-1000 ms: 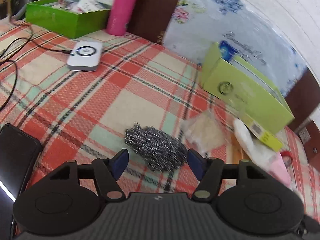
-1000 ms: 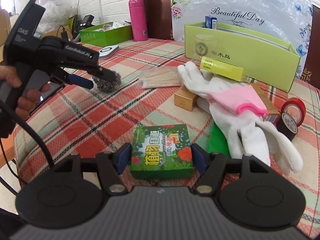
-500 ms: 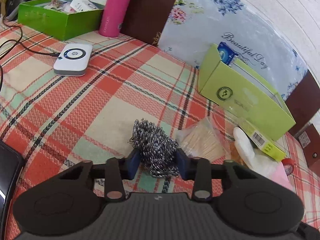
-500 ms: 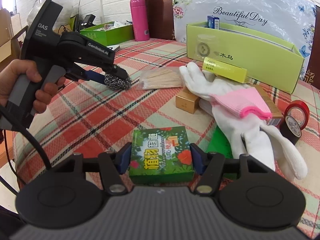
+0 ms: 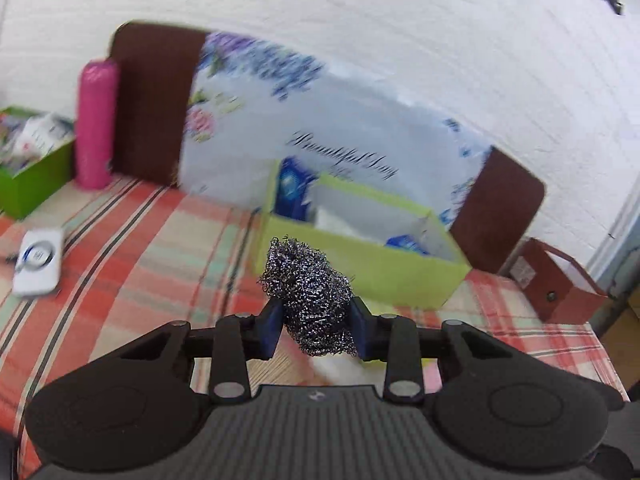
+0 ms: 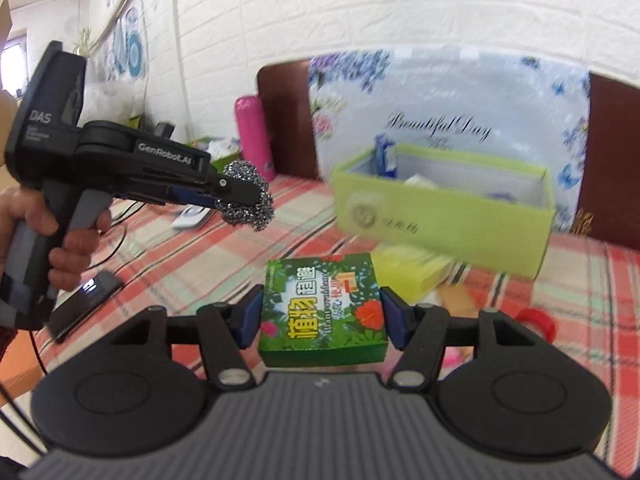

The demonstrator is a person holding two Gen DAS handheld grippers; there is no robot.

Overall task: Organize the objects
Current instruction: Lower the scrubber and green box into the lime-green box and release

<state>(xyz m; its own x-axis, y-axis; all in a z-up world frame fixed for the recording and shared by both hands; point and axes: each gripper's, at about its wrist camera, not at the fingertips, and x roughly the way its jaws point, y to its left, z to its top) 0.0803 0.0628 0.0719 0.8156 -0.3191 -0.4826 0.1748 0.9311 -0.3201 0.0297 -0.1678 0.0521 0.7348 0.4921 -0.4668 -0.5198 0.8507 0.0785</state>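
Carry step. Left tongs (image 5: 316,326) clenched on steel scourer (image 5: 310,296), right tongs (image 6: 322,320) gripping green box (image 6: 324,312); both aloft over tabletop (image 5: 132,264). Next, probably: lower into lime-green bin (image 6: 444,216) near far edge.

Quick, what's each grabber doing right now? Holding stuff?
Left gripper: closed on the steel wool ball, lifted off the table.
Right gripper: closed on the green box, also lifted.

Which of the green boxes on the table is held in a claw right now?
The small dark green box with the flower print, clamped in the right claw; the lime open box sits on the table.
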